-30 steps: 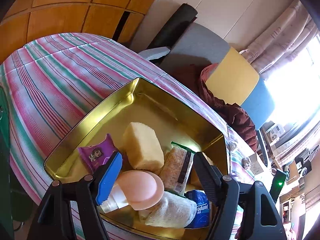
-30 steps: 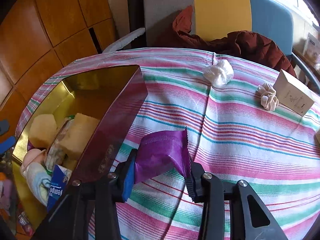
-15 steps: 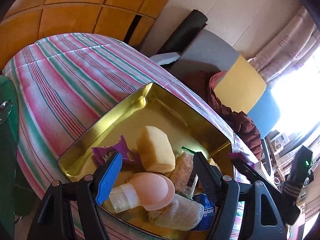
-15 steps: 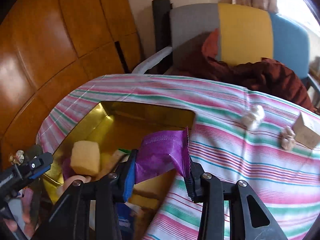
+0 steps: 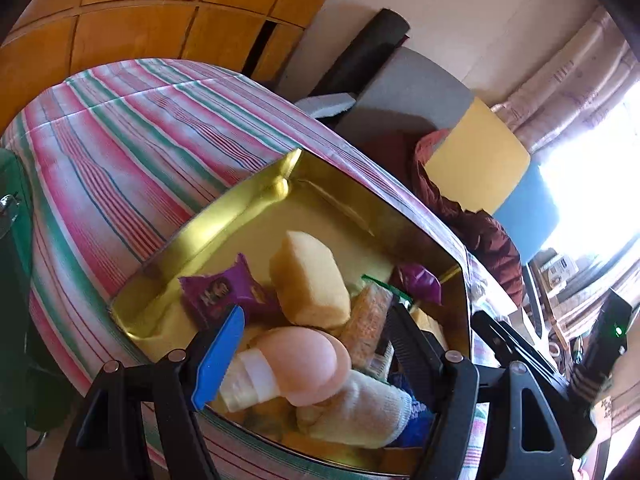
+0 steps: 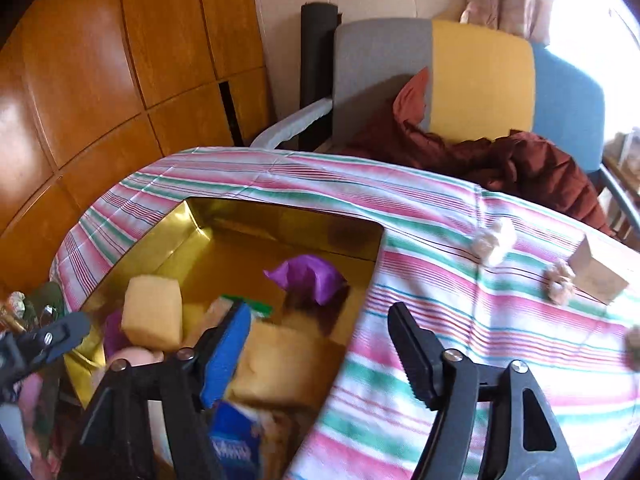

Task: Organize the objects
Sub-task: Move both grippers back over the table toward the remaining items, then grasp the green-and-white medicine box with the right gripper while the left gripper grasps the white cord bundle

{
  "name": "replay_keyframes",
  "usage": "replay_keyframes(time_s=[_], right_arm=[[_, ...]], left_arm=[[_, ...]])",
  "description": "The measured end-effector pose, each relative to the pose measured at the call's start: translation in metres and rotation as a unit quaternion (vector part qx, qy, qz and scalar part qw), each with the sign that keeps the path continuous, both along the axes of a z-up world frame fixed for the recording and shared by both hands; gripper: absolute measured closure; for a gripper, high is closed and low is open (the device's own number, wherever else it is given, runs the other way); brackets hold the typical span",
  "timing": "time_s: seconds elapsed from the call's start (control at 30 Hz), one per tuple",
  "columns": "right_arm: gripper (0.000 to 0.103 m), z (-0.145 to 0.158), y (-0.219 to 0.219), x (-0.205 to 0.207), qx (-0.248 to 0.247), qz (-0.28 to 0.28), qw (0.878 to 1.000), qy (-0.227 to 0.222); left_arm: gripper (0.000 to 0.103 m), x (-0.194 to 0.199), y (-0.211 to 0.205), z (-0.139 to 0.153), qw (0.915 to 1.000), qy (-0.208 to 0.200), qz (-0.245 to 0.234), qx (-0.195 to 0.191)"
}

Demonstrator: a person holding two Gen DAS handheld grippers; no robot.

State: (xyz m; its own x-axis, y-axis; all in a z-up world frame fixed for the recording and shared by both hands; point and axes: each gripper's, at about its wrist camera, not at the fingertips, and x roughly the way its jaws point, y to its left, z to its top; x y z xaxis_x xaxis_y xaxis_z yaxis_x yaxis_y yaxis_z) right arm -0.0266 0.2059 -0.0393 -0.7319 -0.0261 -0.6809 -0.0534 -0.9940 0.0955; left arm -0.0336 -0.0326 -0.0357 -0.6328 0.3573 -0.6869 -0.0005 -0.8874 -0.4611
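Note:
A gold tin (image 5: 248,188) (image 6: 280,208) lies open on the striped tablecloth. It holds a yellow sponge (image 5: 310,280) (image 6: 152,316), a purple snack pack (image 5: 218,292), a pink-capped bottle (image 5: 300,360), a white sock (image 5: 360,412) and a cereal bar (image 5: 368,312). A crumpled purple packet (image 6: 308,280) (image 5: 418,282) lies loose by the tin's far right wall. My right gripper (image 6: 318,320) hangs over the tin's right edge, its jaws opening with nothing between them. Above the tin's near end, my left gripper (image 5: 312,350) stands open and grips nothing.
On the cloth to the right of the tin lie a white crumpled ball (image 6: 492,240), a pale scrunchie (image 6: 560,284) and a small cardboard box (image 6: 596,276). Behind the table stands a grey, yellow and blue chair (image 6: 480,72) with a brown jacket (image 6: 520,160) on it.
The right gripper carried the purple packet over the tin, then its jaws spread and the packet dropped inside. The left gripper has stayed put.

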Motion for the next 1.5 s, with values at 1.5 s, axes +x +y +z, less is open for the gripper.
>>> replay_keyframes(time_s=[1.5], right_arm=[[0.017, -0.028, 0.35, 0.101, 0.06, -0.26, 0.963, -0.036]], left_arm=[[0.028, 0.073, 0.208, 0.0, 0.9444, 0.024, -0.323, -0.055]])
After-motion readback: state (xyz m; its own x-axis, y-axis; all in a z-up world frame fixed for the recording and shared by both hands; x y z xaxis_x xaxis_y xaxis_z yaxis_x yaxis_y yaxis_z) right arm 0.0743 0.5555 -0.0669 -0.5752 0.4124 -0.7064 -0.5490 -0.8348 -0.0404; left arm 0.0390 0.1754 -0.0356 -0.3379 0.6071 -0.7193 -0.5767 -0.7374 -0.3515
